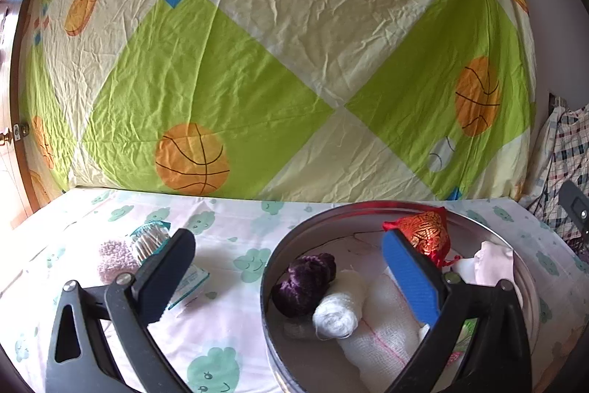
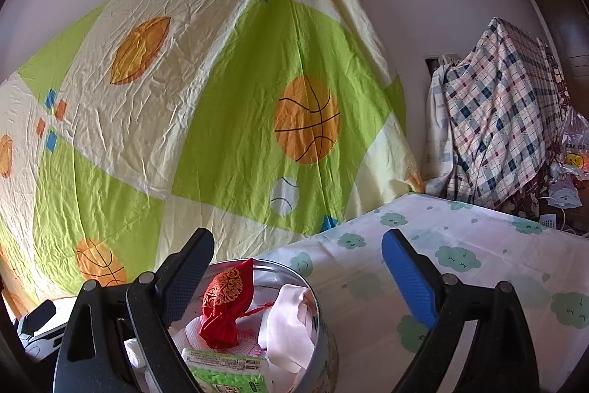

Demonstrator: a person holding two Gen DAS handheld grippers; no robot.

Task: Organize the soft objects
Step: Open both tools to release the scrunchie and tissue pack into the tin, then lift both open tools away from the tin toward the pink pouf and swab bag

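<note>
With both tools spread wide and empty, we see the left tool [image 1: 289, 277] over the round tin [image 1: 265, 286] and the right tool [image 2: 298, 277] at its far rim. Inside: purple yarn [image 1: 305, 282], white roll [image 1: 337, 313], red pouch [image 2: 224, 308], all light and squashy. On the table [image 1: 228, 227], a fluffy pink cloth [image 1: 112, 258]; we'd pinch it mid-bulk.

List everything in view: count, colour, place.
round tin: one, silver, on the table
purple velvet scrunchie: one, in the tin
gauze roll: one, white, beside the scrunchie
red pouch: one, gold pattern, on top in the tin
pale pink cloth: one, in the tin
green packet: one, near rim
cotton swab pack: one, teal, left of the tin
left gripper: open
right gripper: open
</note>
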